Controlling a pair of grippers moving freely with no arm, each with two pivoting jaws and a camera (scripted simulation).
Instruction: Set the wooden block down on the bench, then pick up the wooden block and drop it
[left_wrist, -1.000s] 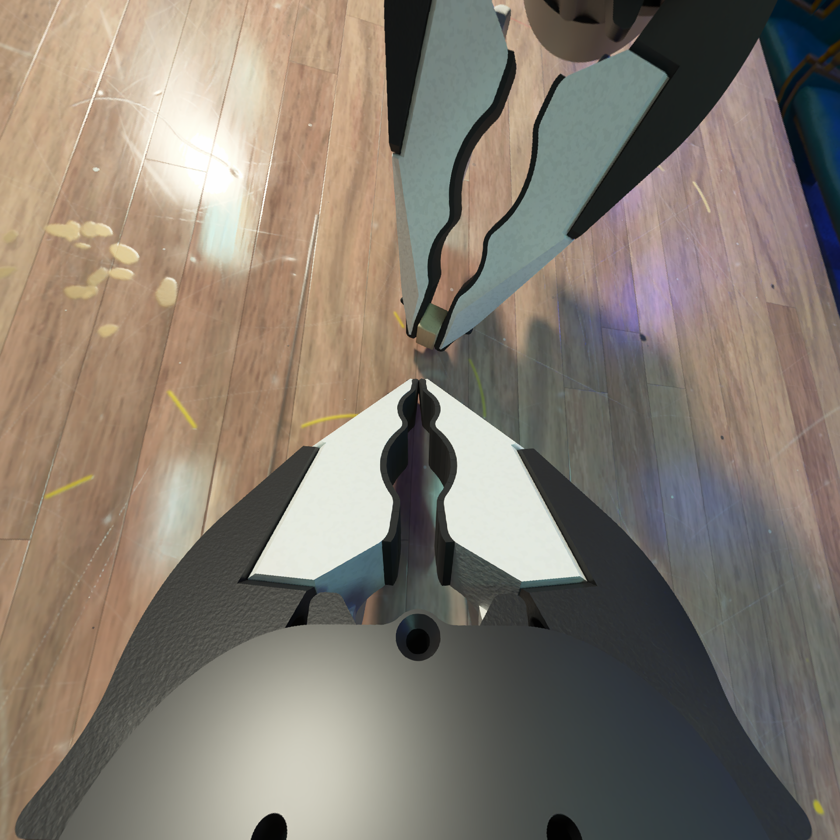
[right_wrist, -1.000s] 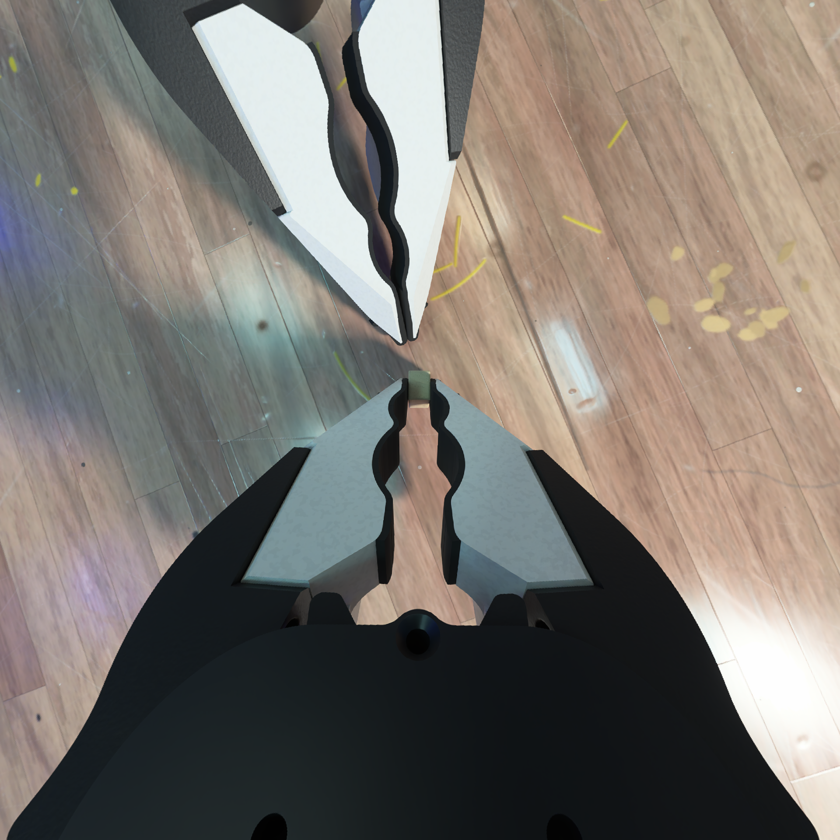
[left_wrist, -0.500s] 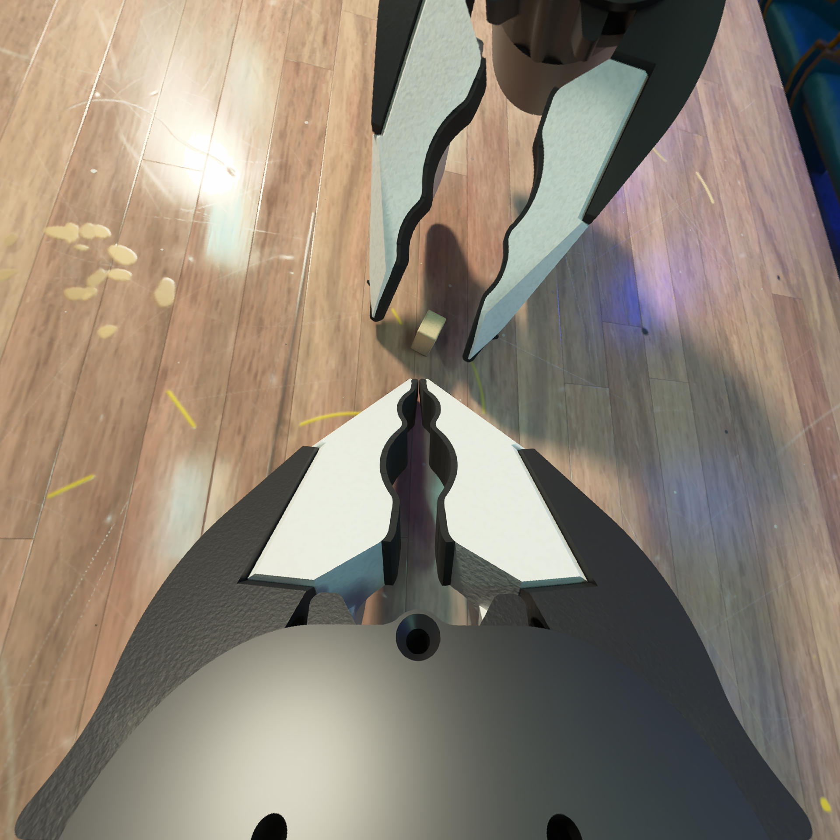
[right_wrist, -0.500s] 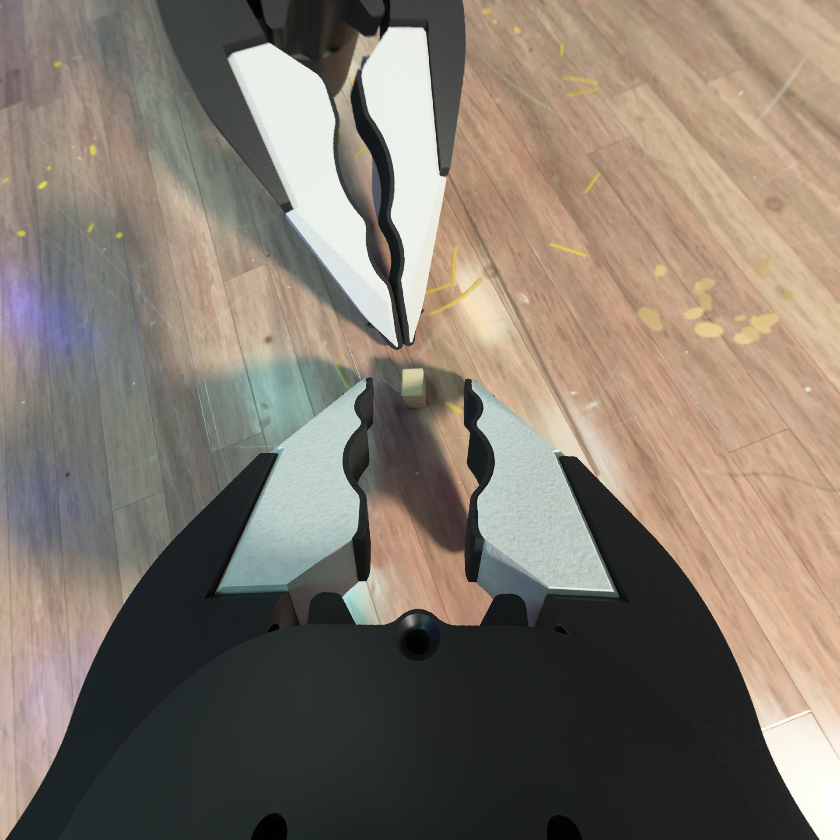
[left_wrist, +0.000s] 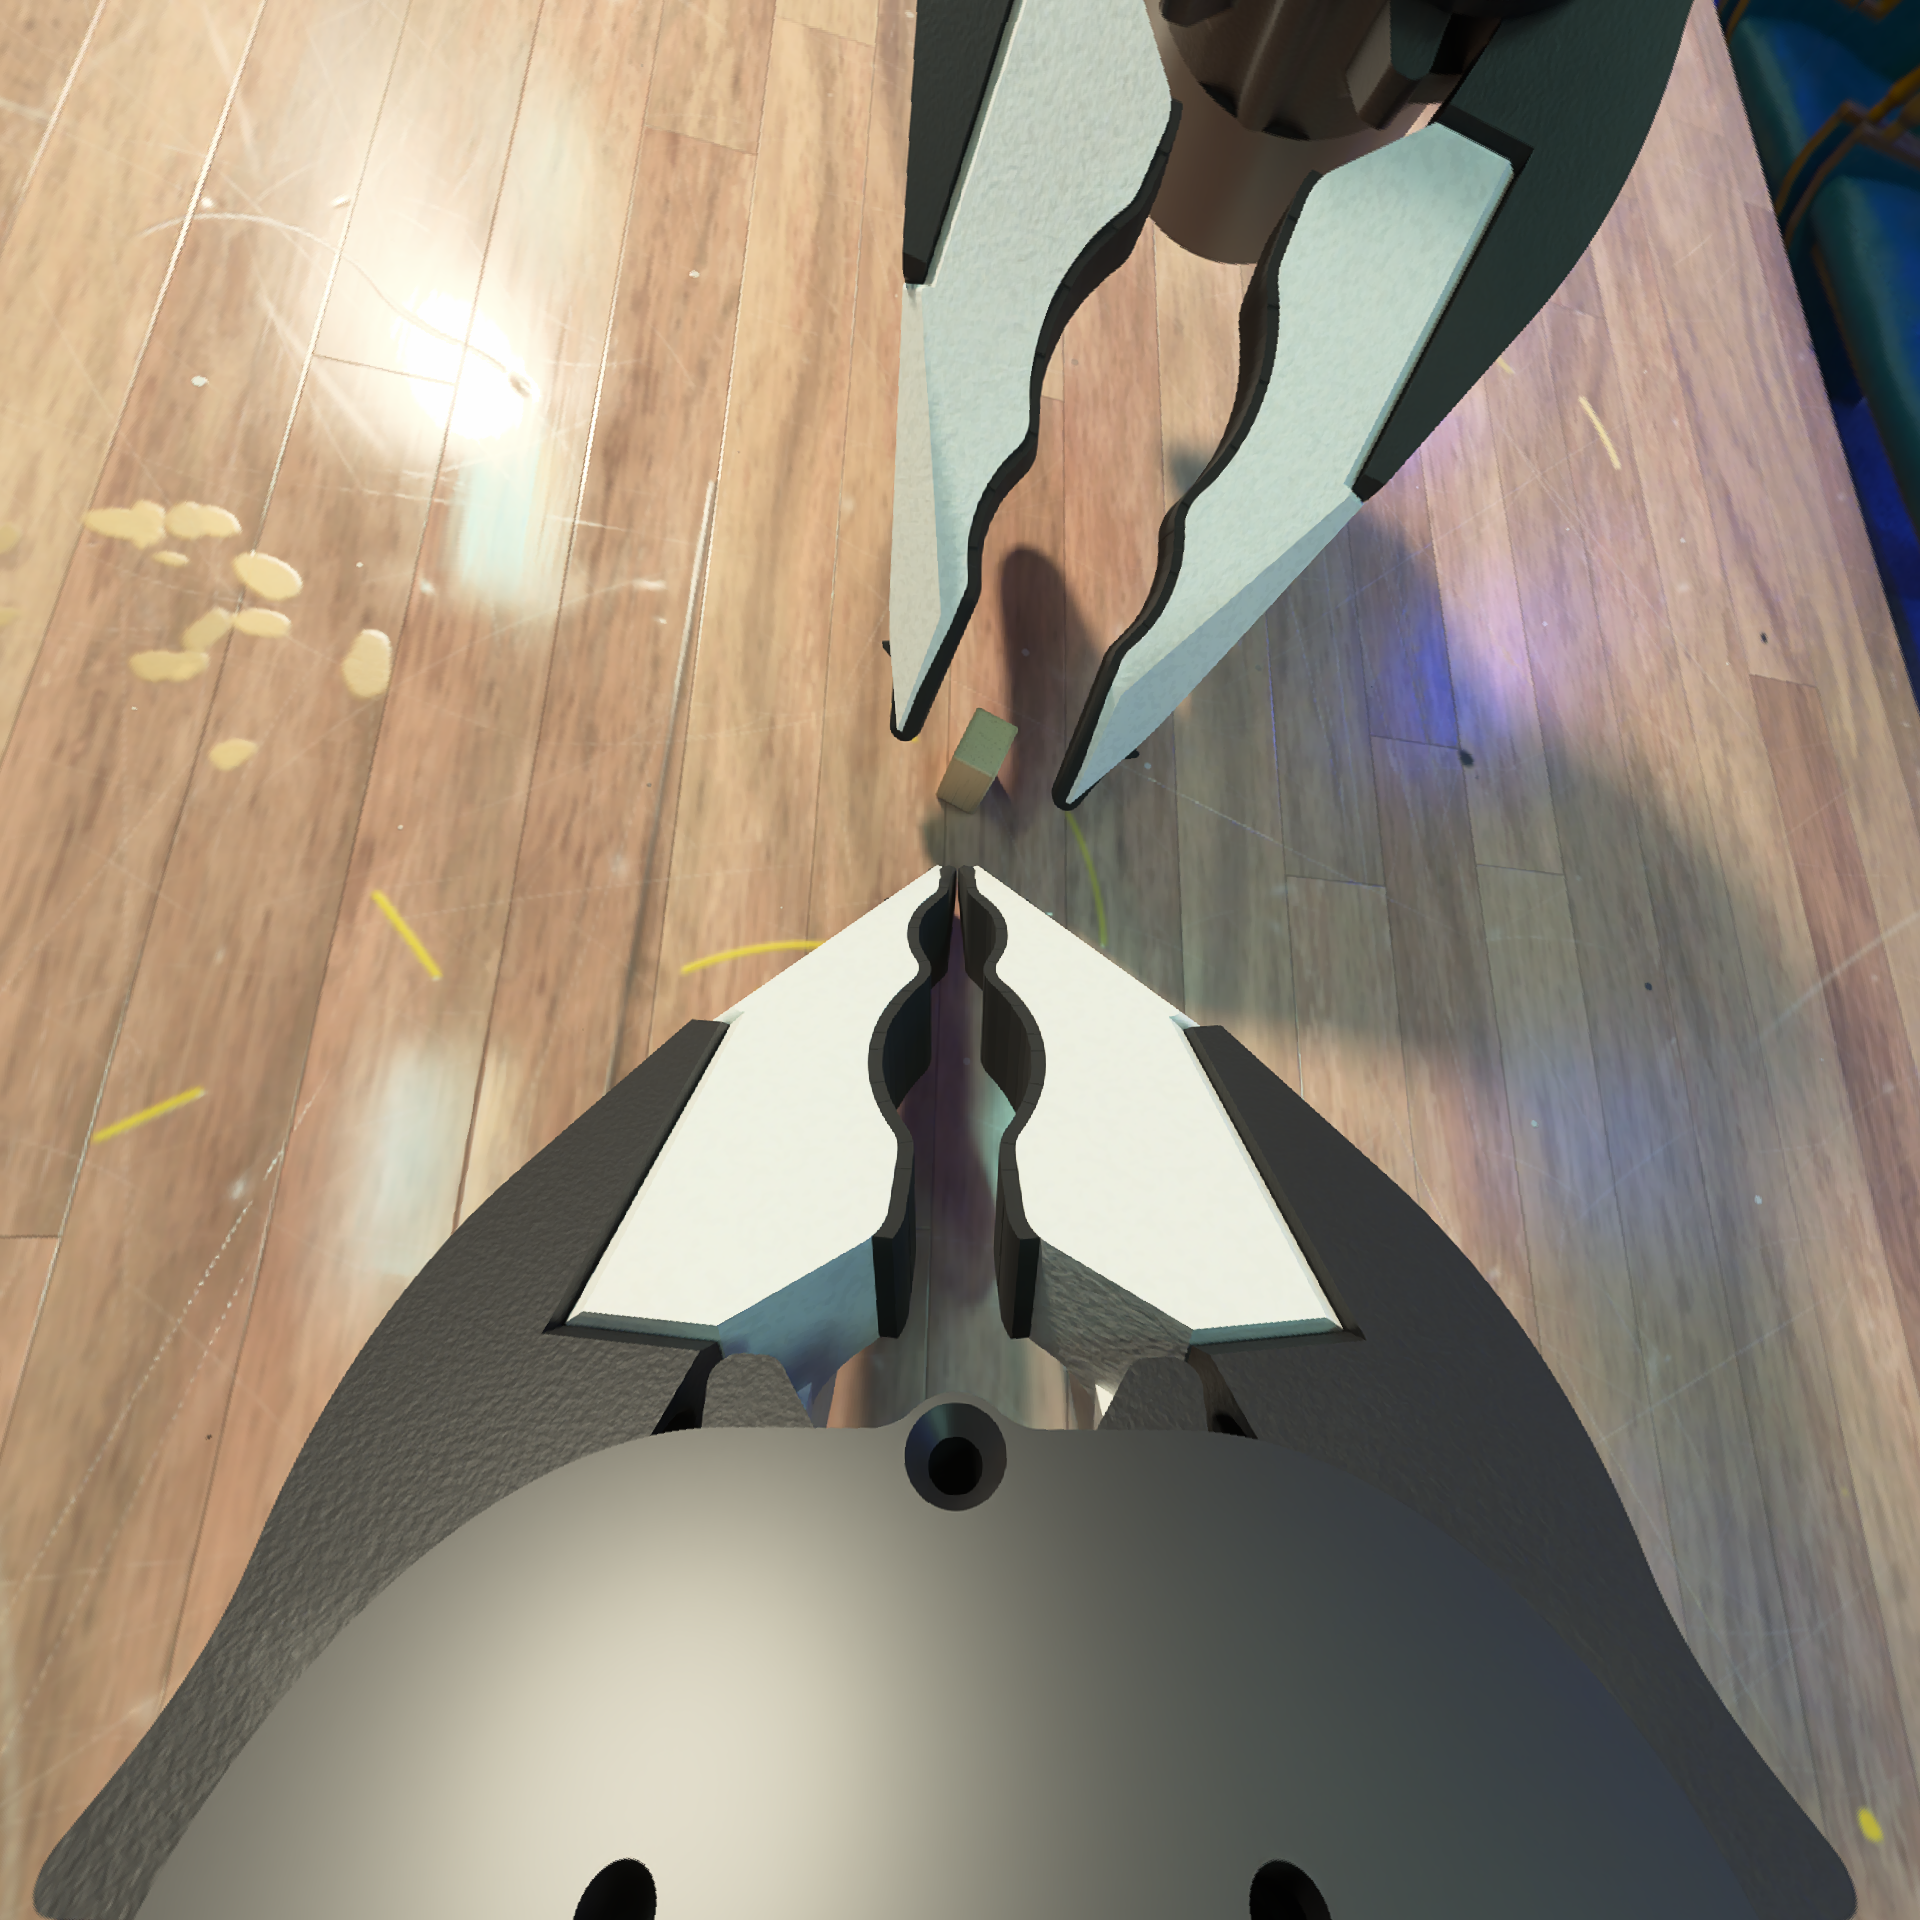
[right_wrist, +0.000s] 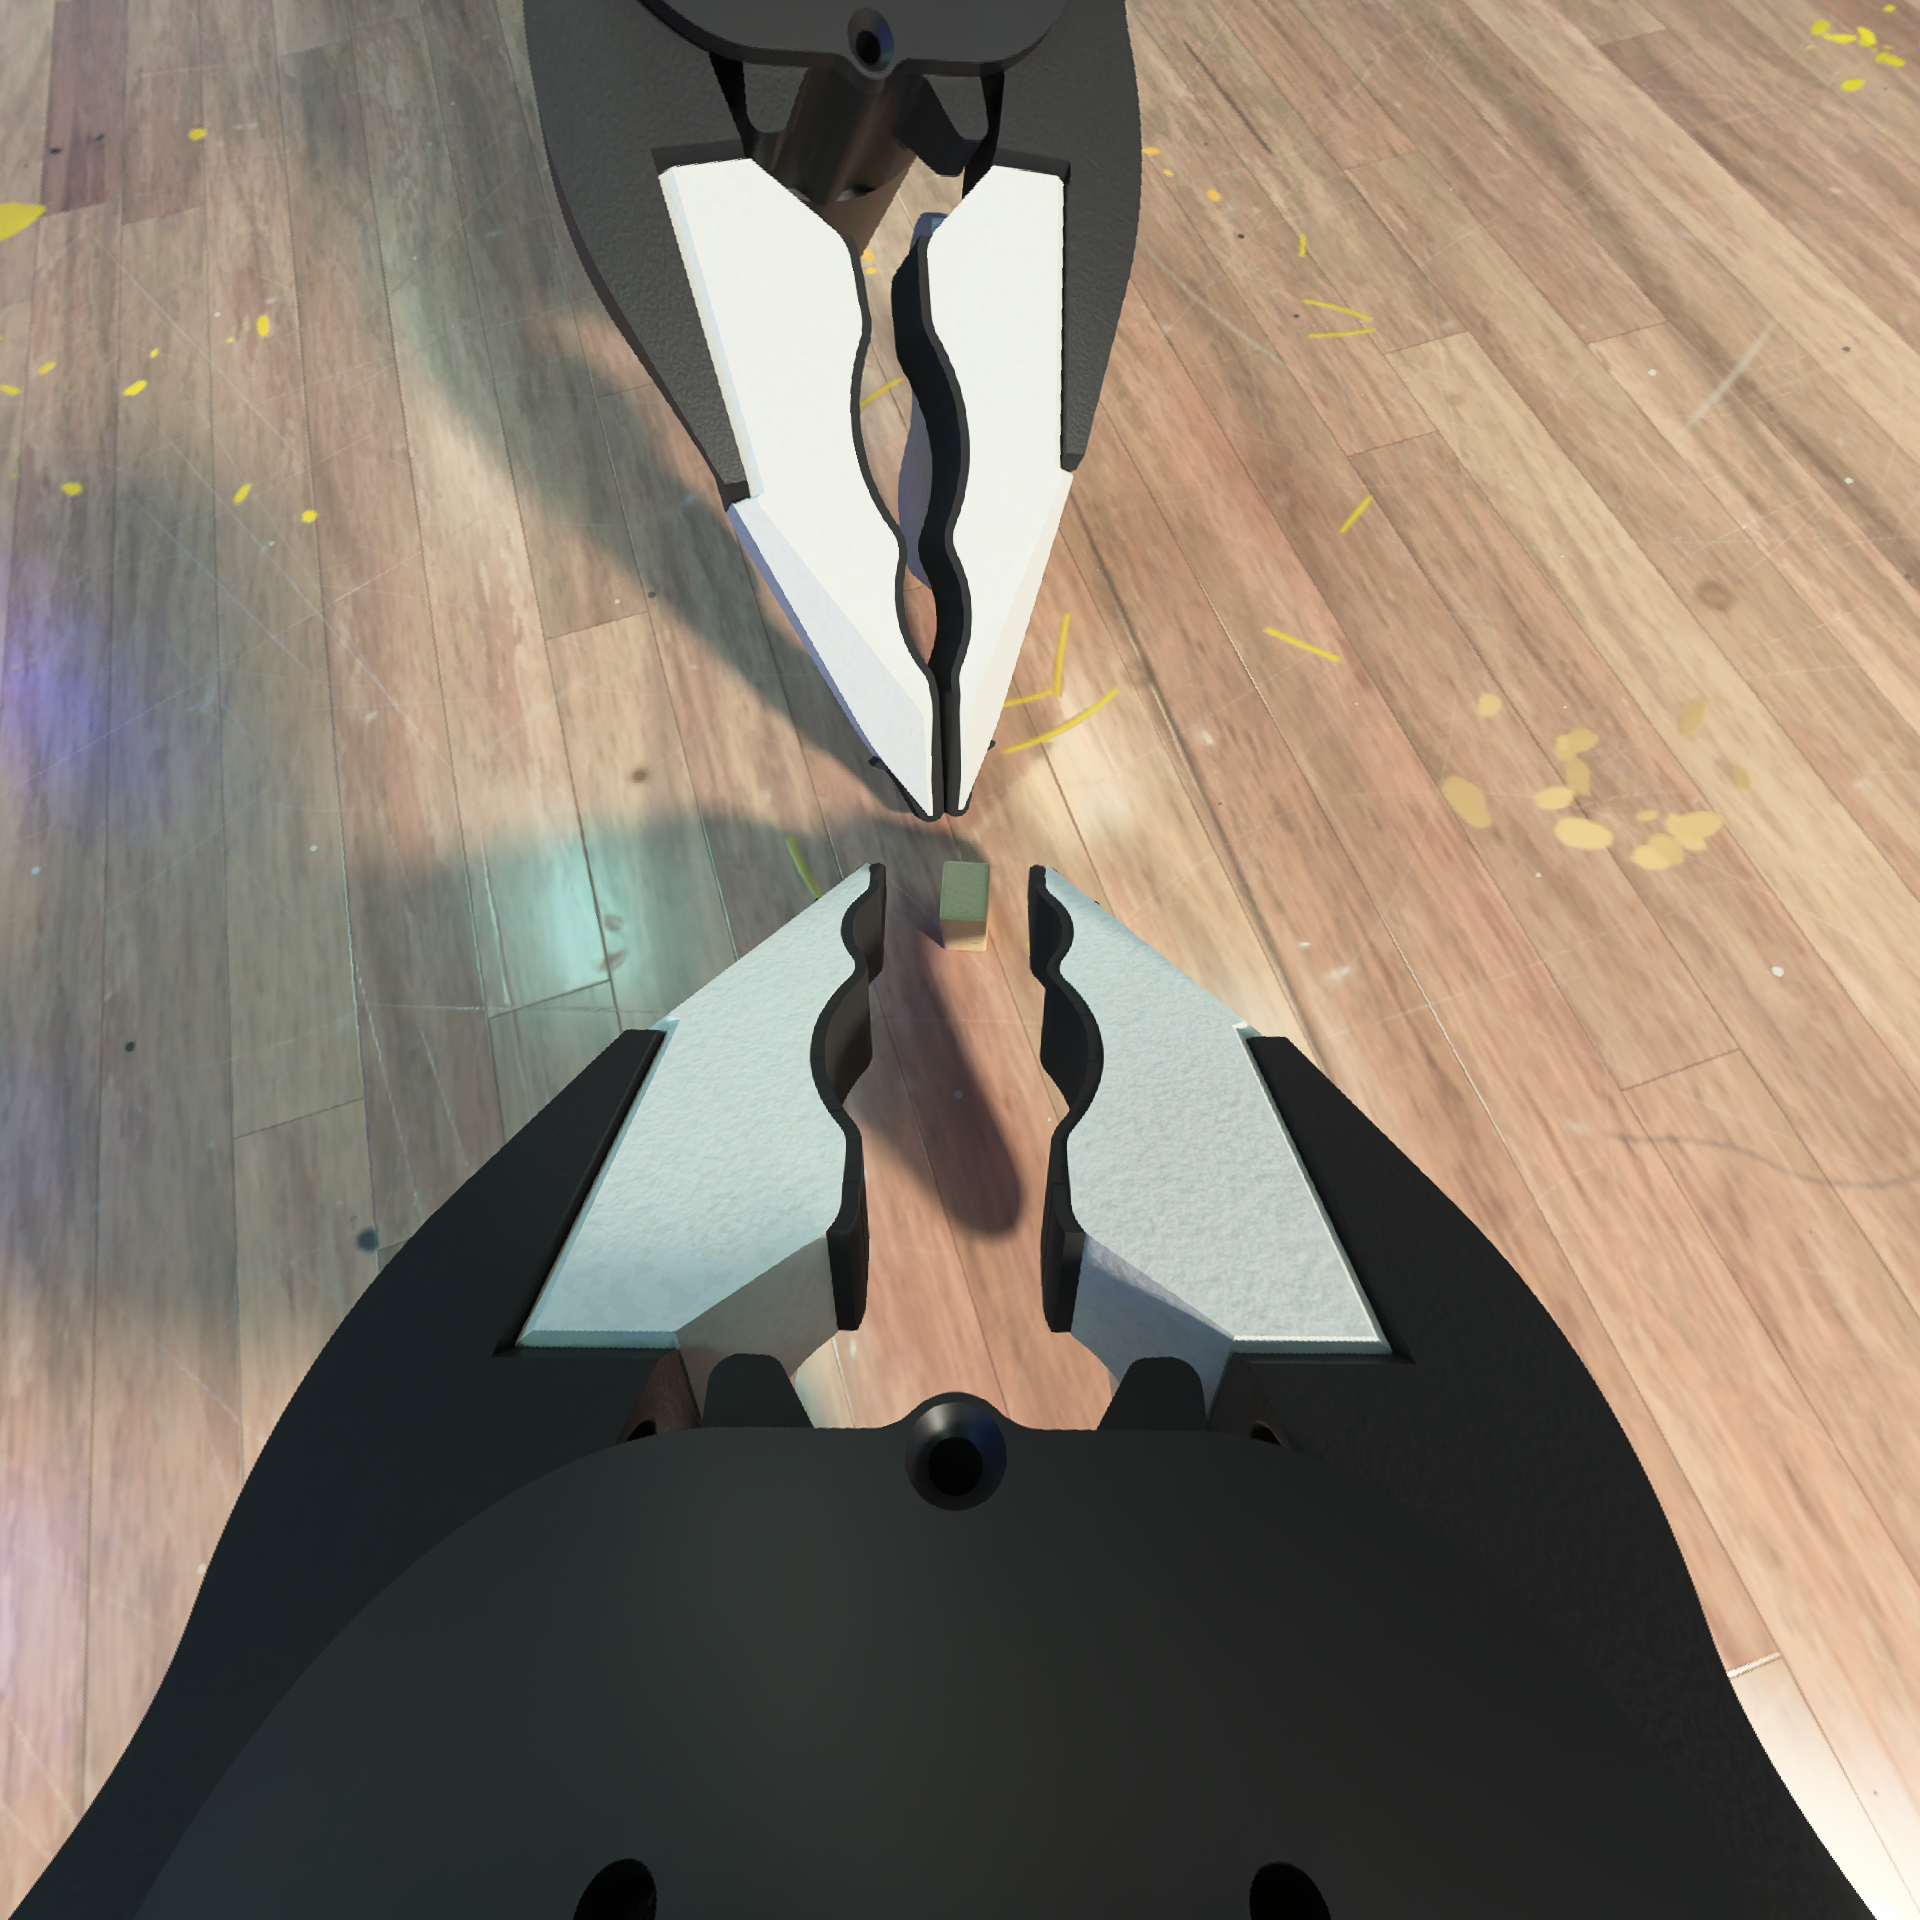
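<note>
A small pale wooden block lies on the wooden plank bench; it also shows in the right wrist view. My right gripper is open, with the block between and just beyond its fingertips, touching neither. In the left wrist view the right gripper comes down from the top with the block between its tips. My left gripper is shut and empty, its tips just short of the block. In the right wrist view the left gripper points at the block from the far side.
Yellow paint spots and thin yellow streaks mark the planks at left. A bright glare lies on the wood. The bench's right edge with a dark blue-green object beyond it is at top right.
My right gripper has opened and let go of the block, which now rests on the bench. It has drawn back and risen a little. My left gripper has stayed shut and still.
</note>
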